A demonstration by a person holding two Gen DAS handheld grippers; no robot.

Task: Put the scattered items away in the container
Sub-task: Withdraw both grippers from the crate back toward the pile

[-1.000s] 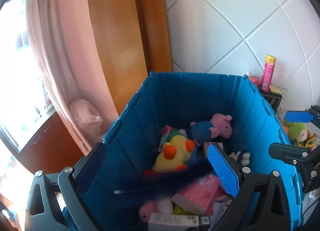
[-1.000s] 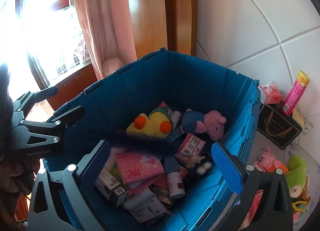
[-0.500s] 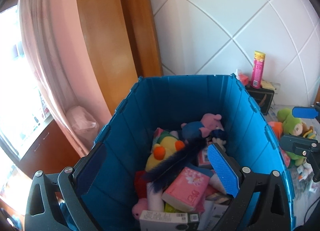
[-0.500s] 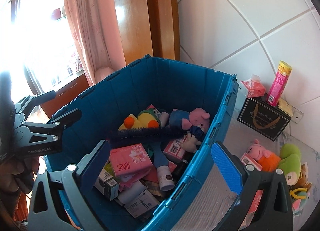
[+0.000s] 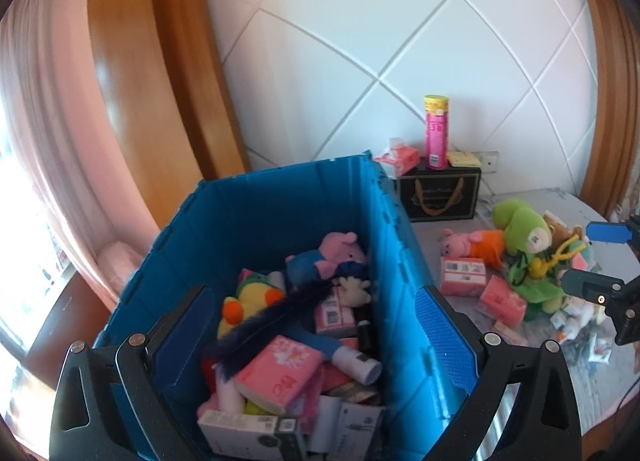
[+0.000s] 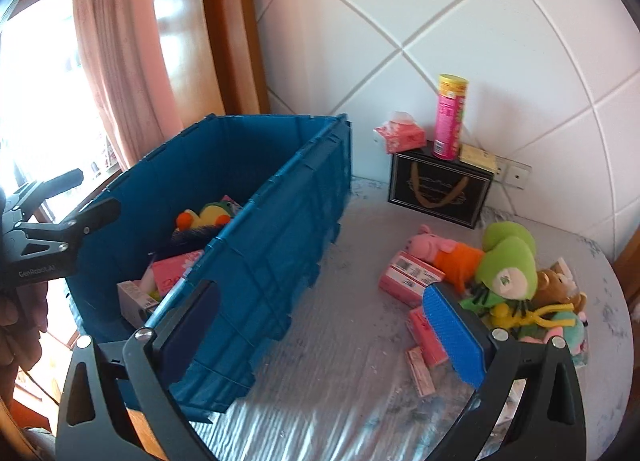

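The blue crate [image 5: 288,197] [image 6: 280,237] stands on the left of the table, filled with toys and boxes: a dark blue feather duster [image 5: 276,313], a yellow duck [image 5: 244,301], a pink pig plush [image 5: 332,253], a pink tissue pack [image 5: 280,373]. My left gripper [image 5: 312,333] is open and empty above the crate's near end. My right gripper [image 6: 320,325] is open and empty over the table by the crate's outer wall. Scattered on the table lie a pig plush [image 6: 444,249], a green plush [image 6: 508,261] and pink boxes [image 6: 408,277].
A black gift box [image 6: 440,185] stands at the back by the tiled wall, with a pink tube [image 6: 450,117] and a tissue pack [image 6: 400,133] on it. A pink curtain [image 6: 120,61] and wooden frame [image 5: 160,61] rise behind the crate.
The dark feather duster dropped from the left gripper's reach and settled in the crate. Both grippers pulled back and swung right, the right one leaving the crate for the table.
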